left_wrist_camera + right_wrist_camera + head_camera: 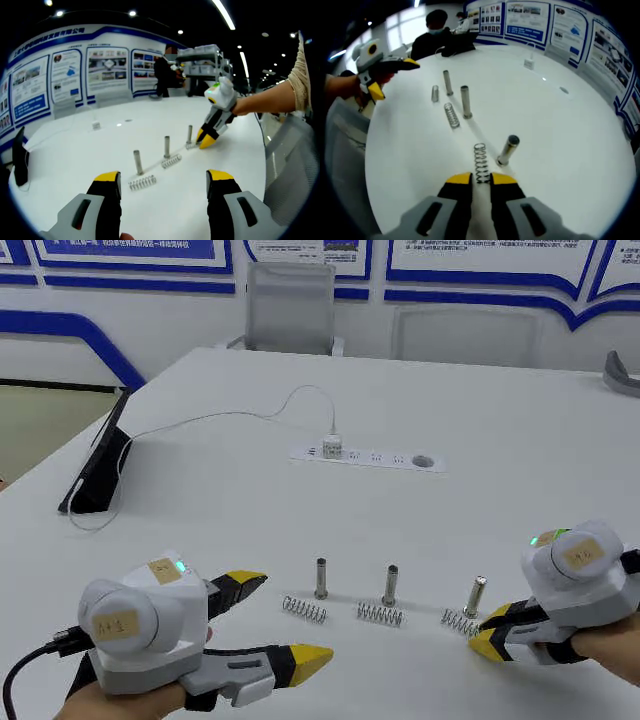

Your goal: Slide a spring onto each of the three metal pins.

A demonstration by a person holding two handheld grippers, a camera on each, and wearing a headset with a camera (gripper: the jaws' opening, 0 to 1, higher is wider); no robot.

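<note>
Three short metal pins stand in a row on the white table: left pin (pixel 321 578), middle pin (pixel 390 585), right pin (pixel 476 596). In front of each lies a spring: left spring (pixel 304 609), middle spring (pixel 380 615), right spring (pixel 460 621). My left gripper (pixel 280 618) is open just left of the left spring, which lies ahead of its yellow tips (pixel 142 182). My right gripper (pixel 487 630) is down at the right spring; its jaws (pixel 481 180) are nearly together on the spring's near end (pixel 480 162), beside the right pin (pixel 507 150).
A white power strip (pixel 367 455) with a plugged charger and cable lies mid-table. A black tablet (pixel 100 465) leans at the left edge. Chairs (pixel 290 305) stand behind the table. A person (pixel 432 35) sits beyond the far end.
</note>
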